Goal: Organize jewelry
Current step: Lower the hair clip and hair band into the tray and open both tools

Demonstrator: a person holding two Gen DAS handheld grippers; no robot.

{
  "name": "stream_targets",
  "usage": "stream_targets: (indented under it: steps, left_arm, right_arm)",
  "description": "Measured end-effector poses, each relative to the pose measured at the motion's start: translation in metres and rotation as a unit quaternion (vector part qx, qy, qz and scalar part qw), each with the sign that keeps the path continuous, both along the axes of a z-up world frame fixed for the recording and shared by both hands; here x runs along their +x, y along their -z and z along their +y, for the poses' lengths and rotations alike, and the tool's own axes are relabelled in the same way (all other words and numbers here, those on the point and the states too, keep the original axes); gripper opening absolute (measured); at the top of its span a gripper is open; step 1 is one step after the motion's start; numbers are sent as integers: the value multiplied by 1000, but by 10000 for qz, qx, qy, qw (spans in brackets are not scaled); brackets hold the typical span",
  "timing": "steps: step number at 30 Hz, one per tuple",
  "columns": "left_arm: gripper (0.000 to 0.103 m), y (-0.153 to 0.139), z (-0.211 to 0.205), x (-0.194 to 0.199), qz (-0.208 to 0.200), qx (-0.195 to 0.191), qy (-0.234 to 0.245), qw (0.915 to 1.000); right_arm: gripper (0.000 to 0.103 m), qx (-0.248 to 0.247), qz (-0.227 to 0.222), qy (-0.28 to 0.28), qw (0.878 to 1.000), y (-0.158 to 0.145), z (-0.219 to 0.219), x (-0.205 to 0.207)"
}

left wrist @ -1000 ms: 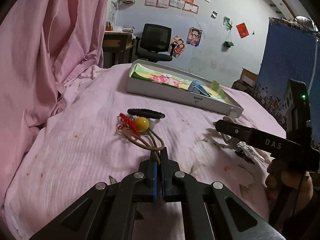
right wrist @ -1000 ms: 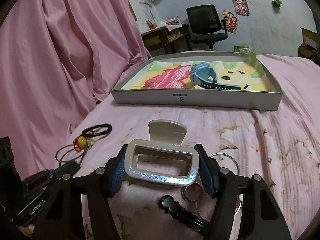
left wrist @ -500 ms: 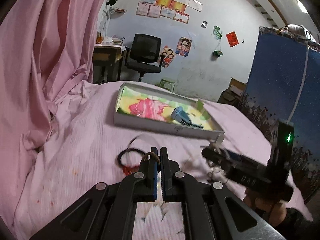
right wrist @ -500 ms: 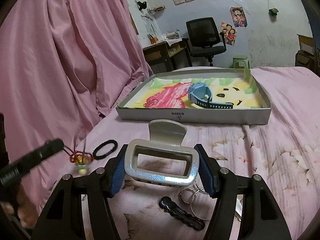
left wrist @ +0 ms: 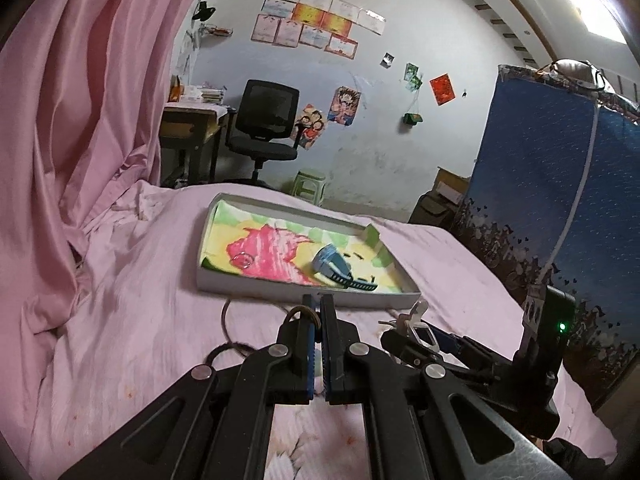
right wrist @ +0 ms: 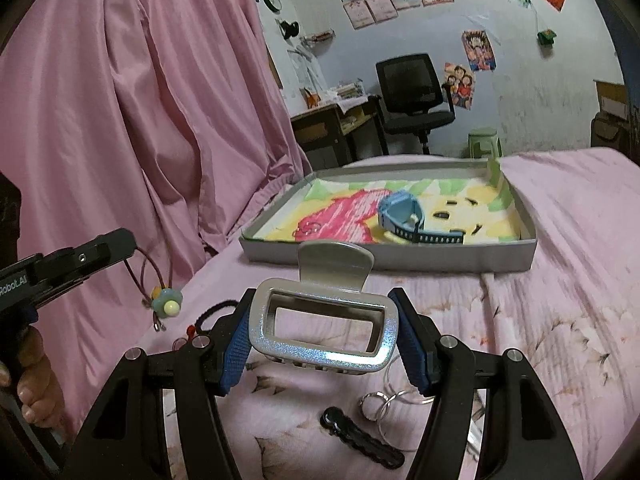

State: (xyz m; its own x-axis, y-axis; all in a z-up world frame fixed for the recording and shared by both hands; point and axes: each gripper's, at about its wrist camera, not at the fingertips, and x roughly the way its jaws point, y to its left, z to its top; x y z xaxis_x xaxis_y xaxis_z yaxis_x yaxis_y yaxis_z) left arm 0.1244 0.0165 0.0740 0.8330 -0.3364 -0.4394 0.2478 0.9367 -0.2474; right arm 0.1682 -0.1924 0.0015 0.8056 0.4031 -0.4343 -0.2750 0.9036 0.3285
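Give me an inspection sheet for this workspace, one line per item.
Surface: pink floral bedsheet, wrinkled.
Job's things: shallow grey tray holding a blue watch; silver hair claw; brown cord with flower bead hanging in the air.
Clutter: black hair clip, metal rings, black hair tie on the sheet.
Grippers: left tool shut on the cord; right tool shut on the claw.
Cables: white cable by the blue panel.
Surroundings: pink curtain, office chair, desk, wall posters.
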Motion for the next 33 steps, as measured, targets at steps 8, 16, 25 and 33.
stream_targets:
  steps: [8,16,25,33]
  left_arm:
    - [3,-8,-15,26,-440,-32,42,9990]
    - [3,-14,-20,79,-896,-12,-132,9959]
    - [3,4,-34,140,-1269,391,-445,9901]
    - [3,30,-40,174,-934,522,-557,9927]
  right_arm:
    - [59,-112,-692,264,9972,-31,-6,7]
    - [59,-306,-1053,536,9925,-56,-14,47]
    - [59,-457,-1137,848,9888,-51,-11,116]
    - [59,-655,-913,913,9895,-31,0,152]
